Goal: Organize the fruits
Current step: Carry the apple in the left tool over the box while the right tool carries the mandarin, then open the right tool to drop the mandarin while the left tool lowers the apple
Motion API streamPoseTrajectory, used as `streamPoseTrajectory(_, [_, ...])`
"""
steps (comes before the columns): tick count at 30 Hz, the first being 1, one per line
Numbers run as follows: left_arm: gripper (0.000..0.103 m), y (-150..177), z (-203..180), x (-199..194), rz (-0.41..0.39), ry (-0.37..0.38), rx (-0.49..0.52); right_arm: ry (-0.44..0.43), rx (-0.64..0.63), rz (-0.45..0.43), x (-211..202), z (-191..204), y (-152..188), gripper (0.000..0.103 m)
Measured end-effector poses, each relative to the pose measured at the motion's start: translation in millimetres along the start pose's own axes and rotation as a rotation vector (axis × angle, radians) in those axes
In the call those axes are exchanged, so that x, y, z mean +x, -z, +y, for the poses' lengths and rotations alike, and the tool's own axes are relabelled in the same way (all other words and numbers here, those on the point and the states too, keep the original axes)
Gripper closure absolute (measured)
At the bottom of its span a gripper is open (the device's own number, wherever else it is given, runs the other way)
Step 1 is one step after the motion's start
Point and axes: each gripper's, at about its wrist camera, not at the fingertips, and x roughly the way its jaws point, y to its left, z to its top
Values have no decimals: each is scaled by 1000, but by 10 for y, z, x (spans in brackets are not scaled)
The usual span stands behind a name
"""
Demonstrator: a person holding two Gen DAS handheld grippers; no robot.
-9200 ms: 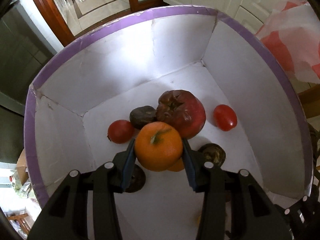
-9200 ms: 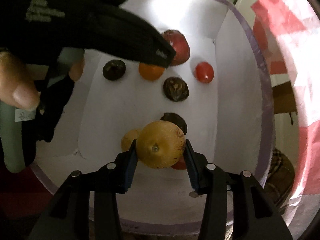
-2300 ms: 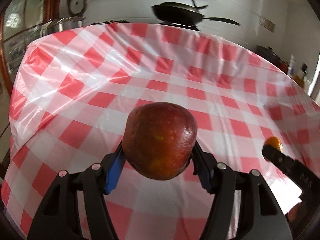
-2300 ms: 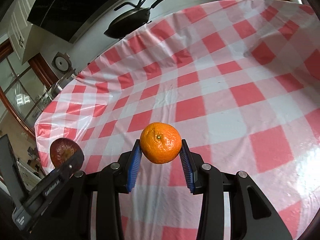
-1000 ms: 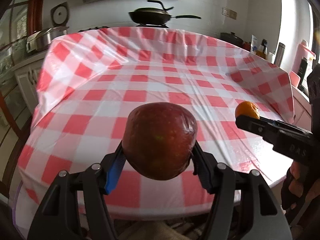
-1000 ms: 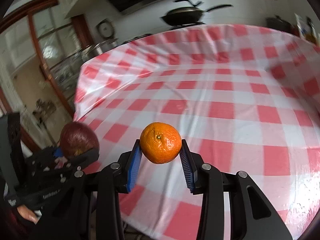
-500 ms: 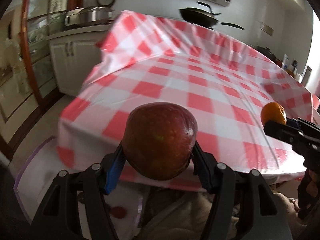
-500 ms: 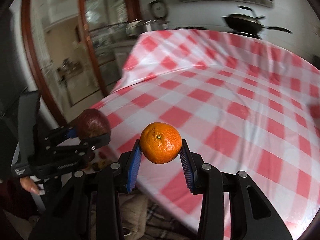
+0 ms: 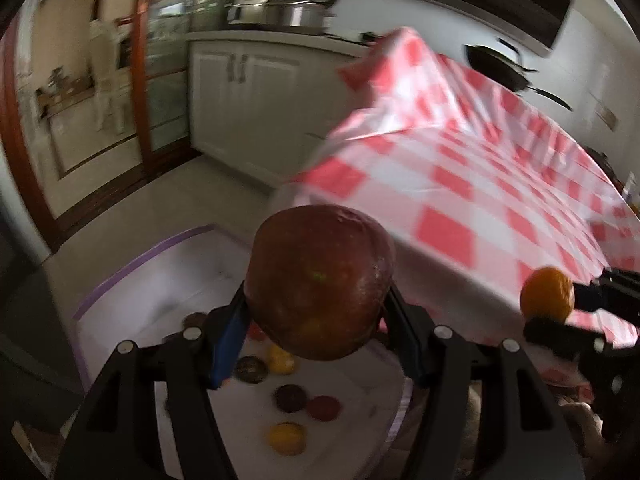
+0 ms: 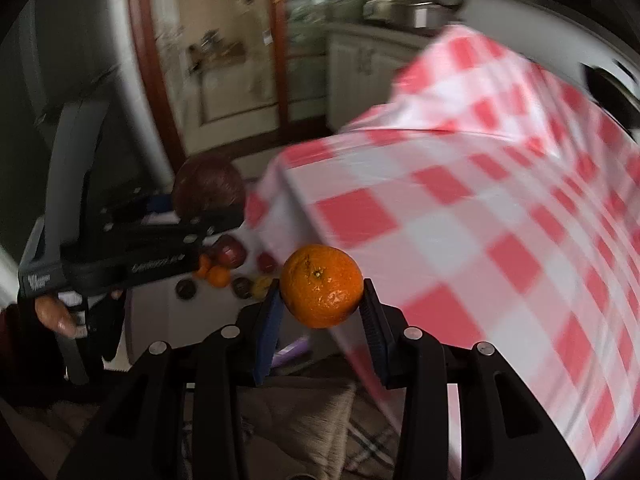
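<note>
A: What sits between the fingers of the left gripper (image 9: 316, 332)?

B: A big dark red fruit (image 9: 320, 284). Both fingers are clamped on its sides, and it is held in the air with nothing under it but the box far below.

A: And the right gripper (image 10: 320, 312)?

B: Its blue-padded fingers are closed tight on an orange (image 10: 322, 286), stem dimple facing the camera. It hangs just off the near edge of the table.

A: Where do the two stand to each other?

B: Side by side and apart. In the left wrist view the orange shows at the right edge; in the right wrist view the red fruit shows to the left, with the person's left hand (image 10: 54, 314) under the handle.

A: What lies beyond them?

B: Below the left gripper, a white box with a purple rim (image 9: 140, 264) on the floor, holding small fruits: dark, red and yellow ones. To the right, the table under a red-and-white checked cloth (image 9: 500, 184). Farther off, blurred, white cabinets (image 9: 248, 104) and a pot (image 9: 288, 12) on the counter
</note>
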Motion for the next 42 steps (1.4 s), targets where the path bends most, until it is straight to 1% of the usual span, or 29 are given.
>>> streamPoseTrajectory(5, [39,83,416,77,22,-72,-69,-42,-117,69,363,338,-84,64])
streamPoseTrajectory(9, [39,170,717,183,68,-131,-123,-80,-192,133,696,571,-97,64])
streamPoseTrajectory(14, [39,258,918,353,149,-226,-115,-163,-210,236,1134,766,-88,64])
streamPoseTrajectory(15, [39,283,960,405,178,-247,-112,-171,-226,257,1224,823,-60,64])
streamPoseTrajectory(18, [39,367,1027,494,238,-278,-110,-175,-276,310,1426,957,16,64])
streamPoseTrajectory(21, [39,470,1022,586,300,-300,-102,-184,-296,360,1594,1025,47,64])
streamPoseTrajectory(23, [39,527,1003,666,350,-314,-98,-190,-286,405,1714,1031,58,64])
streamPoseTrajectory(26, [39,639,1032,798,434,-296,-122,-220,-262,483,1866,1019,123,64])
streamPoseTrajectory(29, [39,759,1085,889,516,-292,-146,-246,-272,513,1890,1049,237,64])
streamPoseTrajectory(31, [39,818,1099,920,543,-315,-149,-268,-298,504,1857,1108,249,64])
streamPoseTrajectory(34, [39,836,1156,958,560,-339,-162,-281,-349,492,1837,1226,277,64])
streamPoseTrajectory(38, [39,879,1130,1001,579,-336,-148,-262,-390,522,1891,1315,377,64])
streamPoseTrajectory(42, [39,911,1204,1079,605,-324,-166,-272,-374,535,1956,1331,381,64])
